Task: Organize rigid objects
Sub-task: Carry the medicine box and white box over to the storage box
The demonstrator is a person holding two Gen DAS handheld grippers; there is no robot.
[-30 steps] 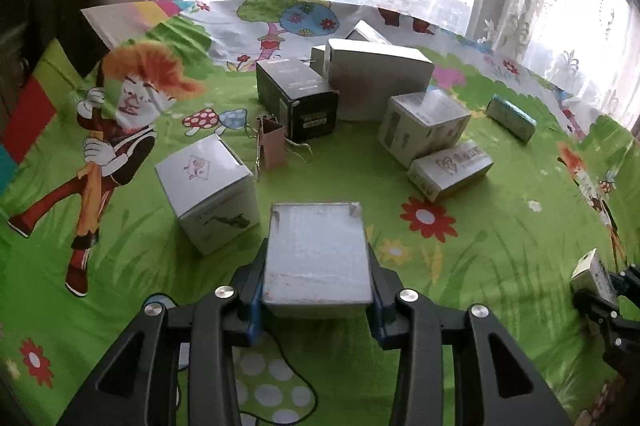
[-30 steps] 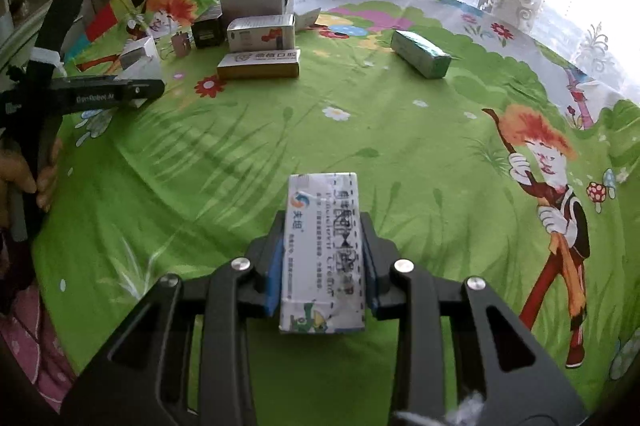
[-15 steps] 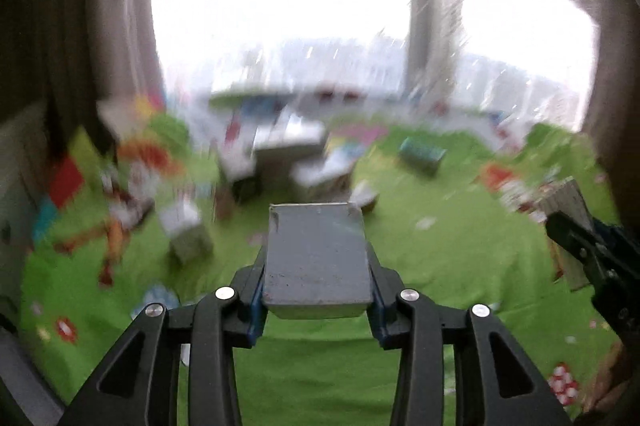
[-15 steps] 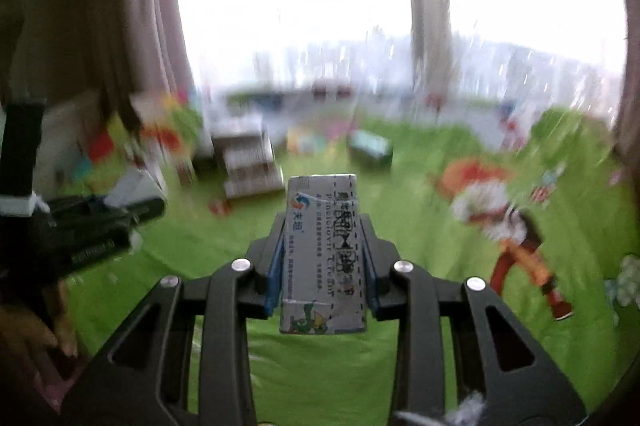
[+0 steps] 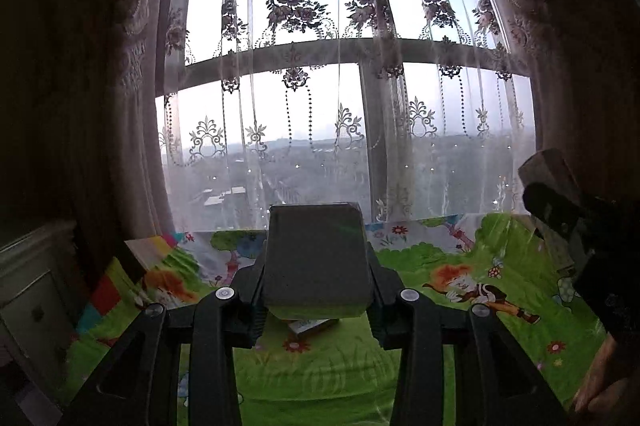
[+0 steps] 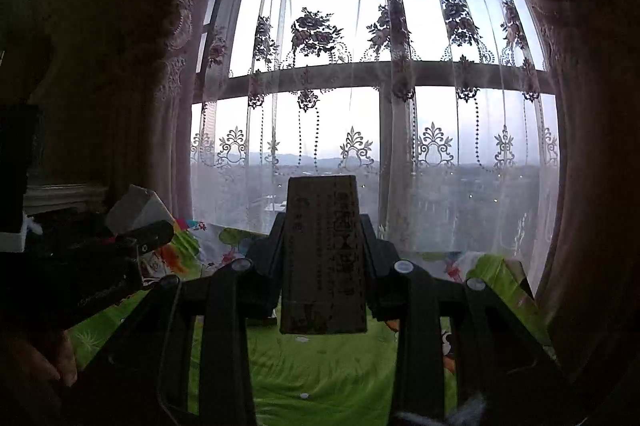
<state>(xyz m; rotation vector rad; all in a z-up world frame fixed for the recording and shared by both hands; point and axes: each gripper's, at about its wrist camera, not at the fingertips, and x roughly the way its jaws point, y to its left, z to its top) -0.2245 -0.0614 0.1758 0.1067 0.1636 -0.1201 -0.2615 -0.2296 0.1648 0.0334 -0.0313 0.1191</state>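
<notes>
Both pairs of jaws are clenched on a carton. The left gripper (image 5: 316, 266) grasps a wide grey cardboard box (image 5: 315, 258) between its black fingers, and the right gripper (image 6: 323, 266) grasps a narrow printed cardboard box (image 6: 323, 258), long side pointing forward. Each box is in the air above the green cartoon-printed tablecloth (image 5: 320, 378), and both grippers point nearly level toward the window.

I judge that the step in hand is the carrying: two boxes are picked up and not yet put down. The next move needs both grippers to tip downward so that the table comes into view, then to choose a free place and set each box flat before letting go.

Counted: two grippers, two held boxes. Just under the left box, one small white box (image 5: 314, 326) lies on the cloth, partly hidden. The other boxes on the table I cannot count from here. Farther away, a white lace curtain with flower pattern (image 5: 320, 66) hangs before the large window (image 6: 360, 6), with heavy dark drapes at both sides.
</notes>
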